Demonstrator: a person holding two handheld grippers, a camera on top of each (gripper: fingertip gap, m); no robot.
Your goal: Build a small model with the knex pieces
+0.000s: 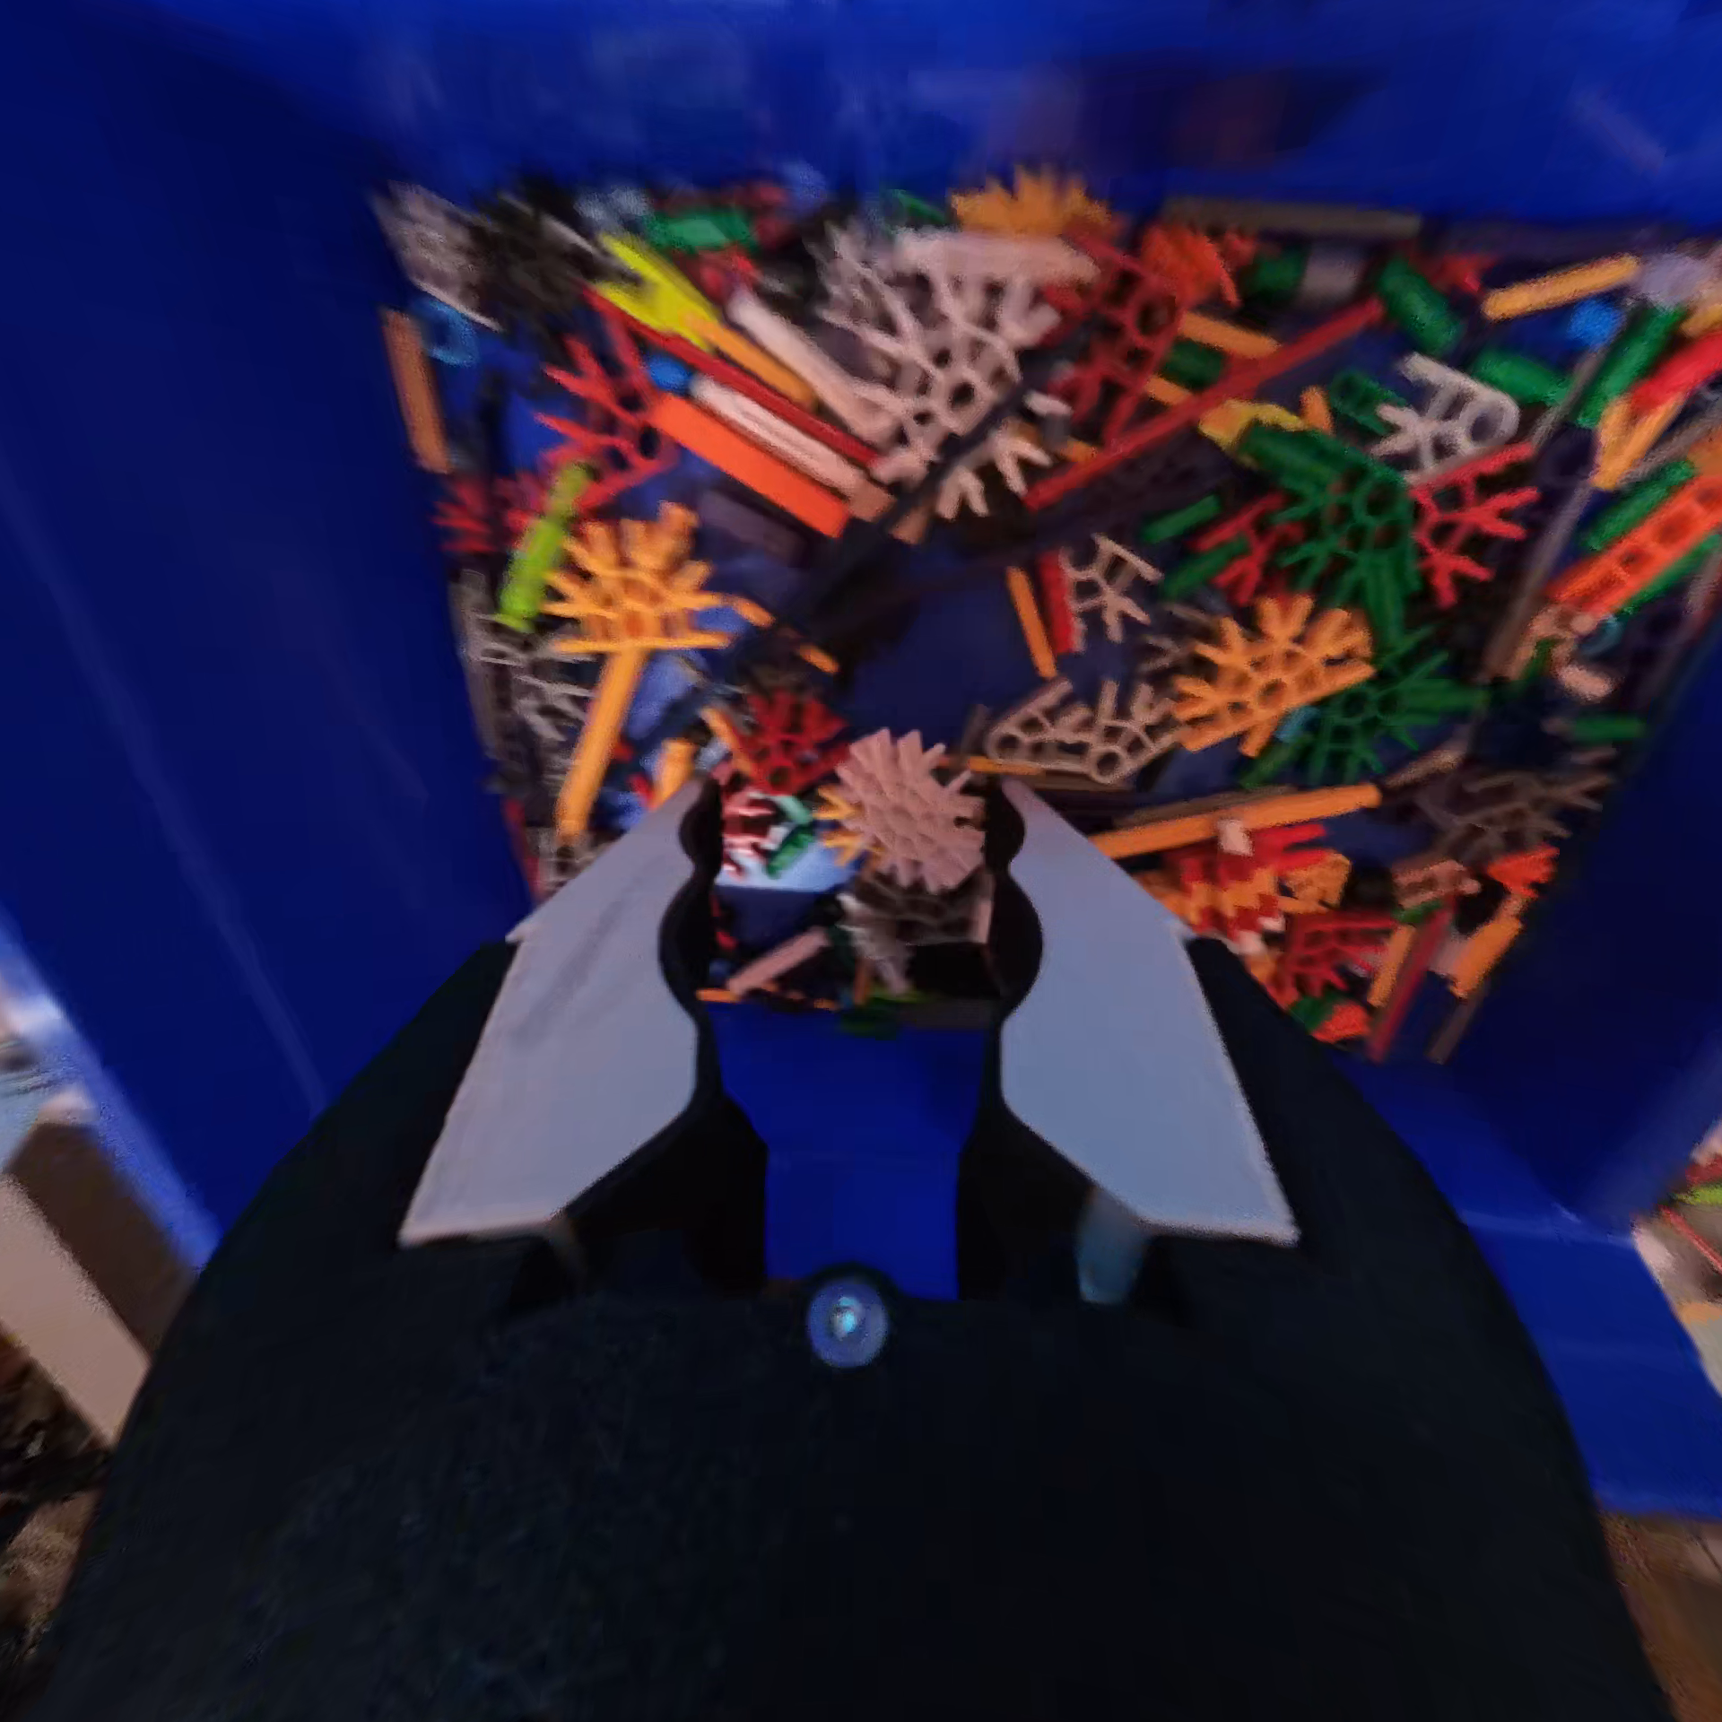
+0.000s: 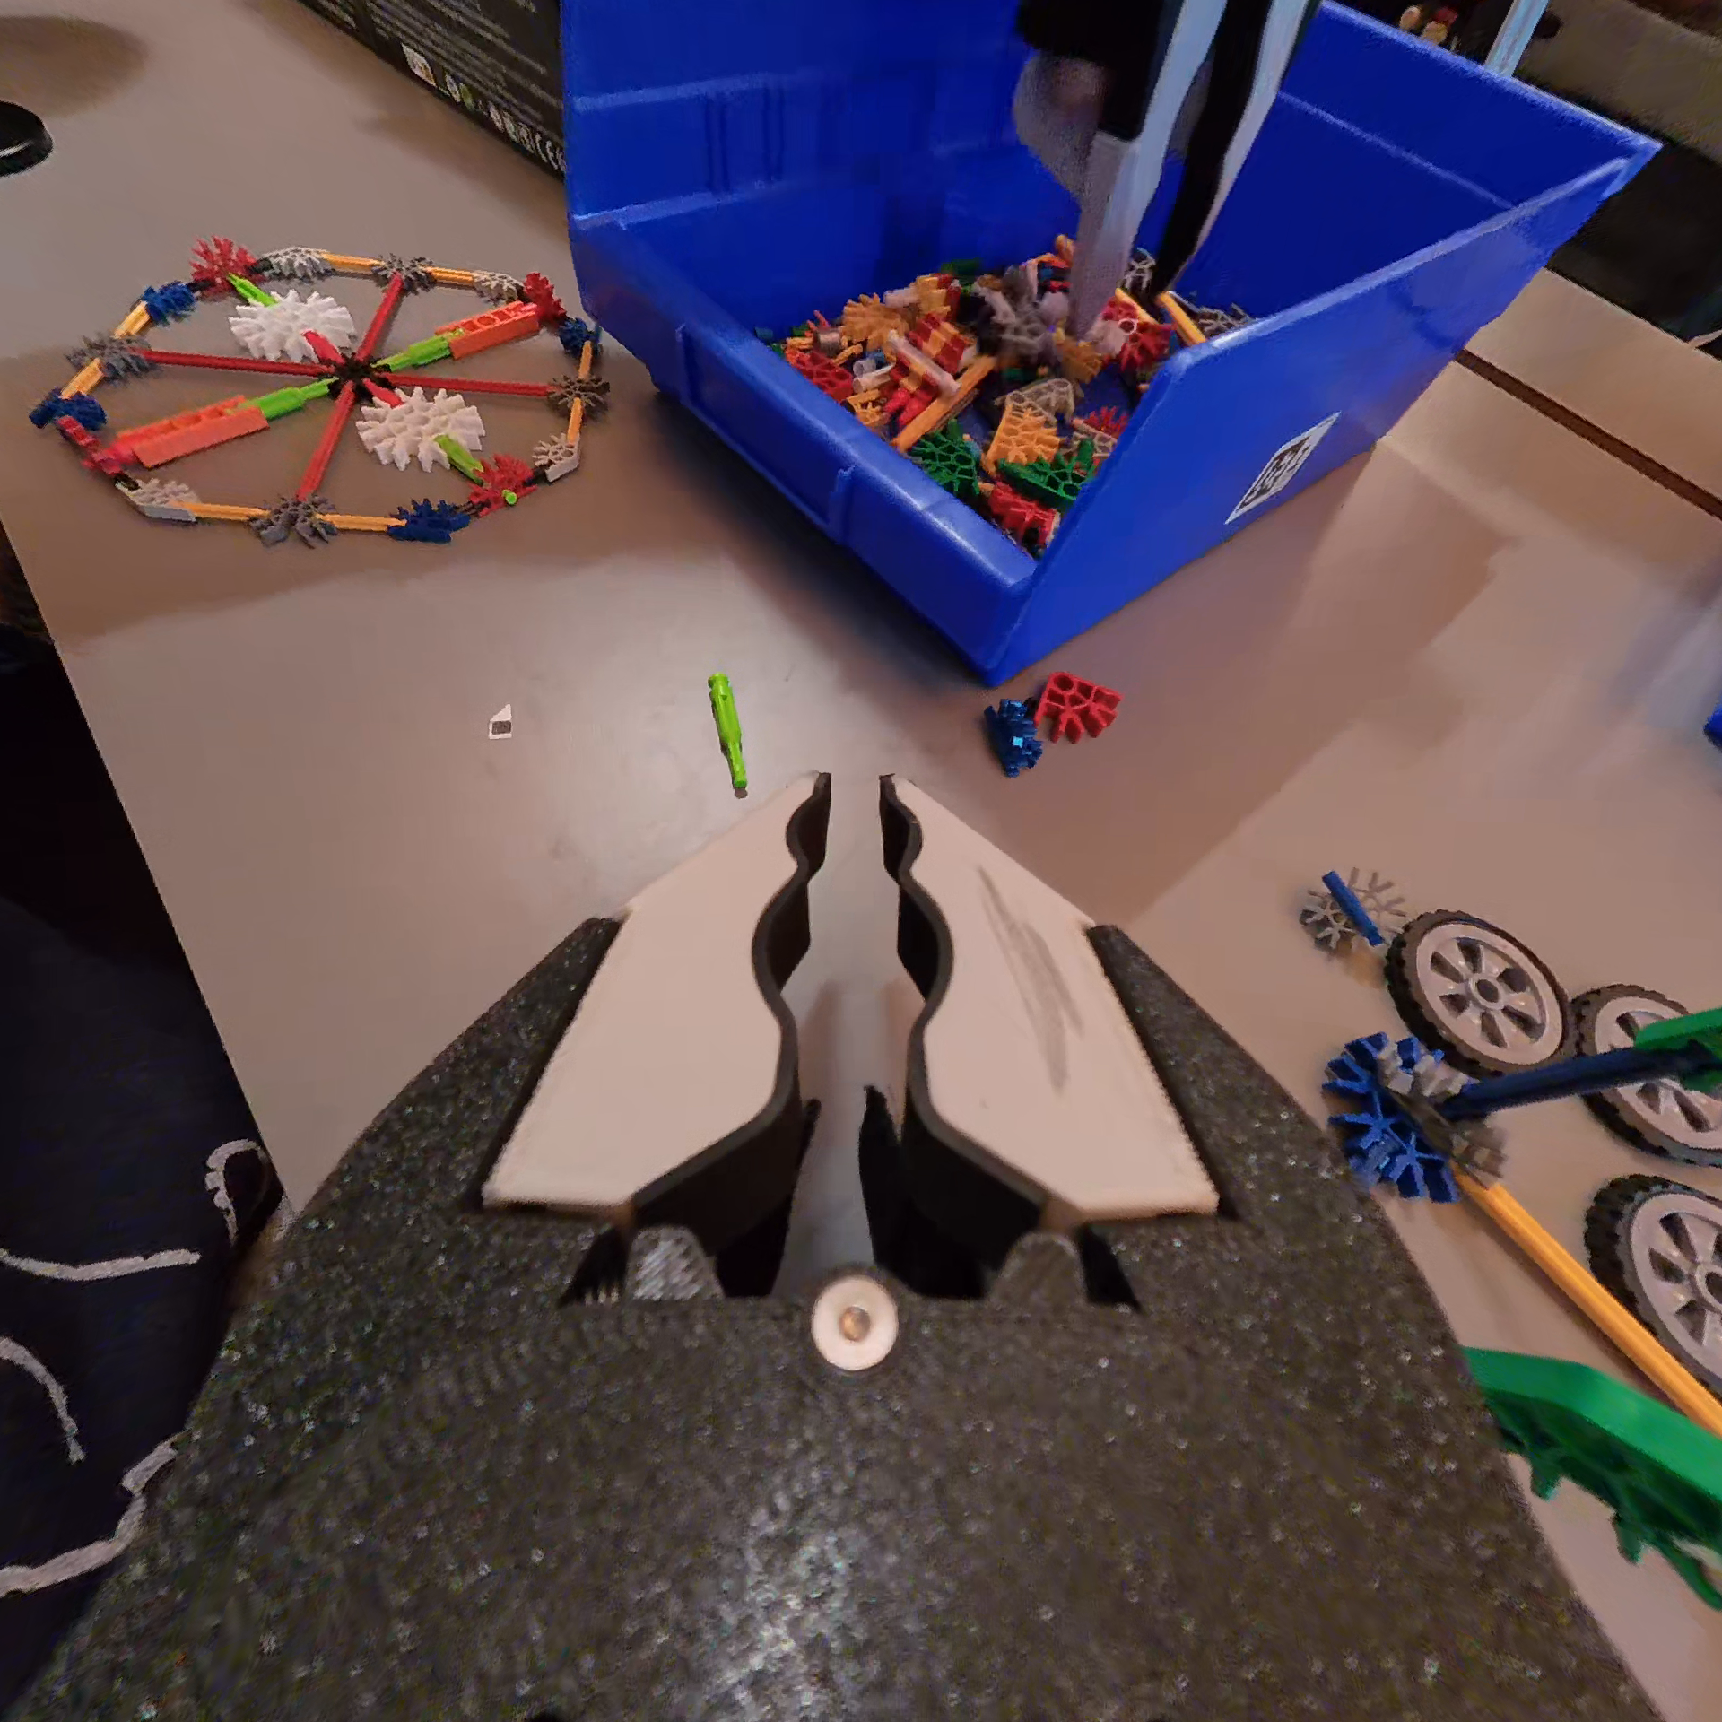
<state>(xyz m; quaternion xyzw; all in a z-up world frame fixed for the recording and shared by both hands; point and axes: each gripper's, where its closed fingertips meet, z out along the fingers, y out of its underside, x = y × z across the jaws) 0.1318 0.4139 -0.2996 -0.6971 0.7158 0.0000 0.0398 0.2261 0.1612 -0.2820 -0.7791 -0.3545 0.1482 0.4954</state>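
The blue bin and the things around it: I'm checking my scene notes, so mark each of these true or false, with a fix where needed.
1. The left gripper reaches down into the blue bin. True.
2. The blue bin holds only wheels. False: it holds a mixed heap of coloured rods and connectors.
3. The right gripper grips the green rod. False: its jaws are nearly closed on nothing, and the rod lies loose on the table just left of the tips.
4. A flat spoked wheel assembly lies on the table left of the bin. True.
5. A red connector and a blue connector lie beside the bin's near corner. True.
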